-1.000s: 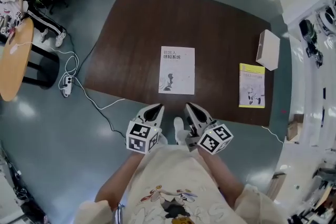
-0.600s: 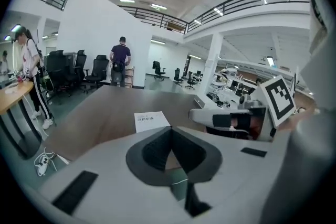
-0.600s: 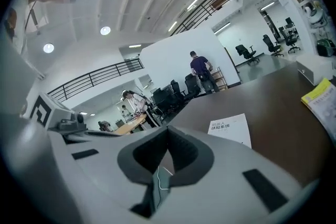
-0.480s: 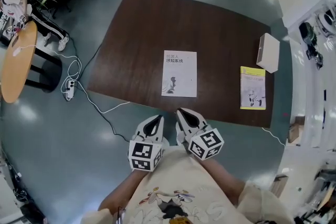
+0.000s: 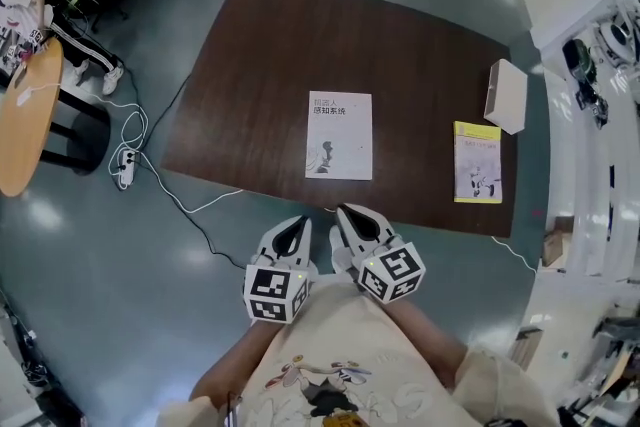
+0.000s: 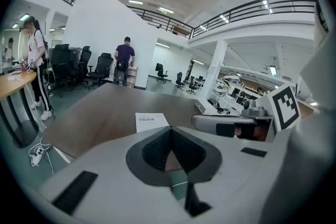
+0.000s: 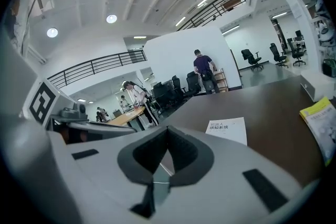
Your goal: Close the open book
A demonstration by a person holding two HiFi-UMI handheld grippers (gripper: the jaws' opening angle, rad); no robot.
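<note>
- The white book (image 5: 339,135) is lying flat near the middle of the brown table (image 5: 230,65), cover up with its title showing, so it is looking already closed; no open pages are showing anywhere
- The yellow book (image 5: 478,161) is resting near the table's right edge, also shut, with a white box (image 5: 506,96) just beyond it
- The left tongs (image 5: 296,223) are hanging off the table's near edge, close to the person's body, jaws pressed together with nothing between them
- The right tongs (image 5: 347,215) are sitting just beside the left ones, likewise pressed together and empty, well apart from the white book
- Judging from this, the closing is looking done, and the step in hand is amounting to parking both tongs clear
- Doing that well is meaning holding both tongs off the table, not brushing the white cover, and leaving the book lying square
- If a check is wanted, pressing lightly on the cover with the tongs together is looking safer than pinching it
</note>
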